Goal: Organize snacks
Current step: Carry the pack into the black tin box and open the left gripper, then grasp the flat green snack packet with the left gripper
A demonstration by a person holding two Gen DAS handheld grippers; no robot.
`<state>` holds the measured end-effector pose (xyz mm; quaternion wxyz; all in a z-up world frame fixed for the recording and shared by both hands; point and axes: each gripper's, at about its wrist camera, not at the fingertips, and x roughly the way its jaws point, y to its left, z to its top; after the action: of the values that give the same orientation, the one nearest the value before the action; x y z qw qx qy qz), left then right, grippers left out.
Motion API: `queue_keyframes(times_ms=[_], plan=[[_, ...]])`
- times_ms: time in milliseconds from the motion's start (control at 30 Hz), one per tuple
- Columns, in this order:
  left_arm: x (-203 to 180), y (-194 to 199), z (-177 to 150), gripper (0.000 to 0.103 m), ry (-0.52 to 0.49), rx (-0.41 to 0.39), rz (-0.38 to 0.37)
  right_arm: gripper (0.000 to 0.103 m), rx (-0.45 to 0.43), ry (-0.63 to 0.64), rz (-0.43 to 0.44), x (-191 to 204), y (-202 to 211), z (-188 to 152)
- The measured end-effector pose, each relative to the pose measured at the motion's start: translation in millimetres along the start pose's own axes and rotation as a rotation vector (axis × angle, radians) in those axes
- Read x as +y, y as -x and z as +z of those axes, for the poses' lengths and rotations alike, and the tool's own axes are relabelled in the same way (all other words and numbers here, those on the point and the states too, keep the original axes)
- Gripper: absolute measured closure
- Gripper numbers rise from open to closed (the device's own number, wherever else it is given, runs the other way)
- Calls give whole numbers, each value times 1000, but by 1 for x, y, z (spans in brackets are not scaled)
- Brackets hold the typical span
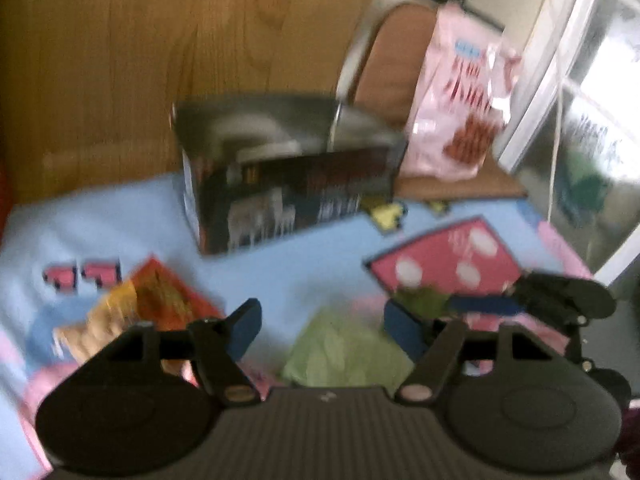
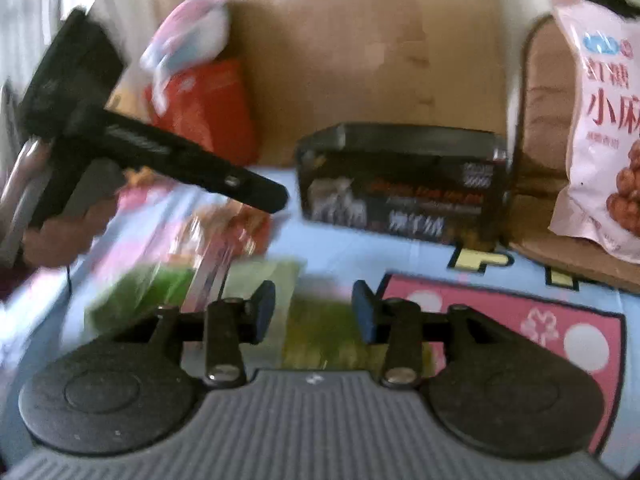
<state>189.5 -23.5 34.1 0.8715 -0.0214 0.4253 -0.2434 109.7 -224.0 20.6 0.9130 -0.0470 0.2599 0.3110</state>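
A dark open-topped box (image 1: 288, 176) stands at the back of the blue patterned mat (image 1: 120, 220); it also shows in the right wrist view (image 2: 400, 184). A light green snack packet (image 1: 344, 348) lies in front of my open, empty left gripper (image 1: 322, 328). An orange-red snack bag (image 1: 152, 300) lies to its left. My right gripper (image 2: 314, 316) is open over a green packet (image 2: 320, 332), jaws either side, not closed on it. A pink snack bag (image 2: 600, 120) leans upright at the right, also in the left wrist view (image 1: 460, 100). Both views are blurred.
The other gripper (image 2: 120, 136) reaches in from the left, its hand below. A red bag (image 2: 208, 112) and a pink-white item (image 2: 188, 36) sit behind it. A wooden panel (image 1: 160, 60) backs the mat. A brown chair (image 1: 392, 60) and a window (image 1: 592, 120) are at right.
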Motion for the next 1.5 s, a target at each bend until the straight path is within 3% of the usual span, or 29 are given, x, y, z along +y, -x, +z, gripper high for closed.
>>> queue_keyframes(times_ms=[33,67,167,200,233,333,500,600,667,767,833,900,967,1100,1133,1167,1267,1367,1500], plan=[[-1,-4,-3,34,13,19,-12,36,12,42,-40,6,-3,-4],[-3,-9,-7,37,29,39,-28,32,26,63,-64,9,-6,-7],[-21,-10,-19,37,-8,40,8,38,45,104,-191,2,-5,-17],[-30,-10,-21,38,-18,45,-5,45,48,67,-193,-3,-2,-16],[-36,-10,-24,40,-22,53,-32,67,58,32,-199,-10,0,-17],[-60,-11,-34,40,-61,81,-47,100,62,-44,-187,-22,12,-28],[-94,-8,-50,40,-82,126,-153,100,47,-80,-214,-20,48,-52],[-109,-7,-58,35,-113,130,-138,94,48,-124,-181,-18,68,-66],[-110,-4,-57,32,-109,113,-131,77,35,-155,-124,-15,81,-72],[-98,5,-47,24,-44,68,-107,48,12,-60,-136,-2,89,-75],[-87,6,-41,27,13,67,-111,45,11,18,-146,6,86,-73],[-81,0,-37,32,48,84,-121,45,27,57,-143,11,73,-66],[-81,-11,-36,43,57,114,-107,45,32,71,-131,8,59,-60],[-79,-20,-37,59,67,127,-103,45,64,-8,-61,-5,24,-49],[-79,-19,-37,60,73,137,-122,45,67,-30,-34,-7,21,-46],[-79,-14,-39,60,70,143,-118,55,71,-28,-21,-3,20,-45],[-81,5,-44,61,45,130,-124,69,72,12,-25,19,33,-48],[-78,28,-37,61,38,79,-146,73,24,3,11,28,52,-46],[-76,52,-2,58,9,-53,-114,73,-86,-7,-2,24,59,-17]])
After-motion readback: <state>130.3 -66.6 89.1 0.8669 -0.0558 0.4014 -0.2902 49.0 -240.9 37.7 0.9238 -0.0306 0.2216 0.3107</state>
